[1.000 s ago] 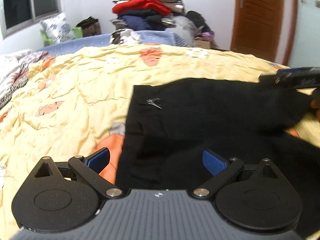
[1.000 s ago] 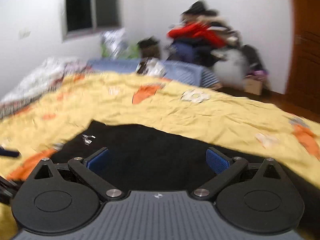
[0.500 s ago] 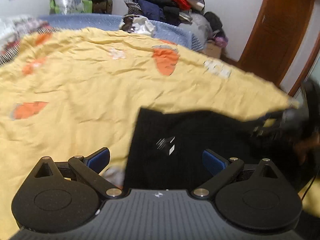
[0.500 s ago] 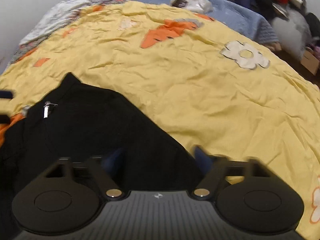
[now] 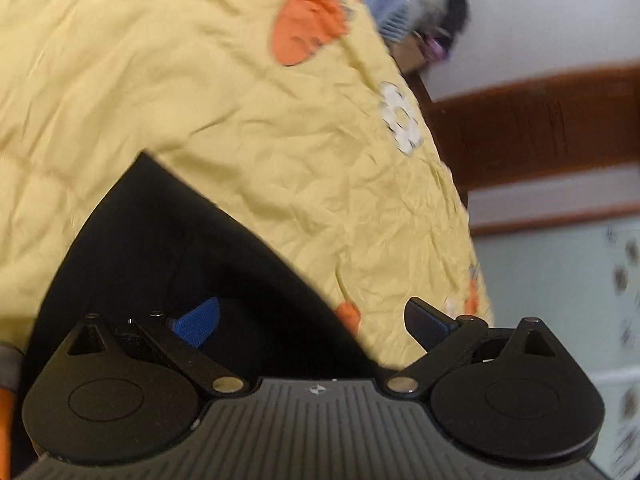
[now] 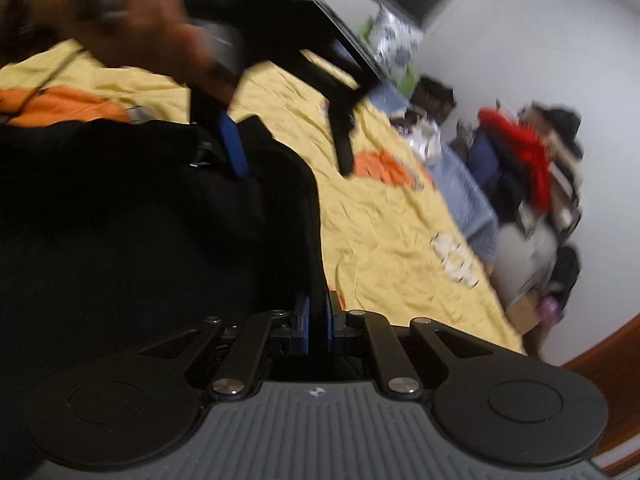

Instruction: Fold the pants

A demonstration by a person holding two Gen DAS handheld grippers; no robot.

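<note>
Black pants (image 5: 160, 248) lie on a yellow bedspread (image 5: 240, 120) with orange patches. My left gripper (image 5: 314, 320) is open and rolled over; it straddles the pants' slanting edge, with one blue pad (image 5: 200, 320) over the cloth and the other over the bedspread. In the right wrist view the pants (image 6: 140, 220) fill the left side. My right gripper (image 6: 318, 322) is shut on their edge, cloth pinched between its blue pads. Above, a hand (image 6: 132, 12) holds the left gripper (image 6: 288, 156), its jaws apart at the pants' far corner.
A pile of clothes (image 6: 520, 160) with a red garment stands past the bed's far end, on a blue sheet (image 6: 464, 184). A cardboard box (image 6: 524, 308) sits on the floor. A brown door (image 5: 540, 128) lies beyond the bed's edge.
The right gripper has gone from wide open to shut on the pants' edge. Both grippers have rolled. The left one has swung across to the pants' edge nearer the right gripper, still open.
</note>
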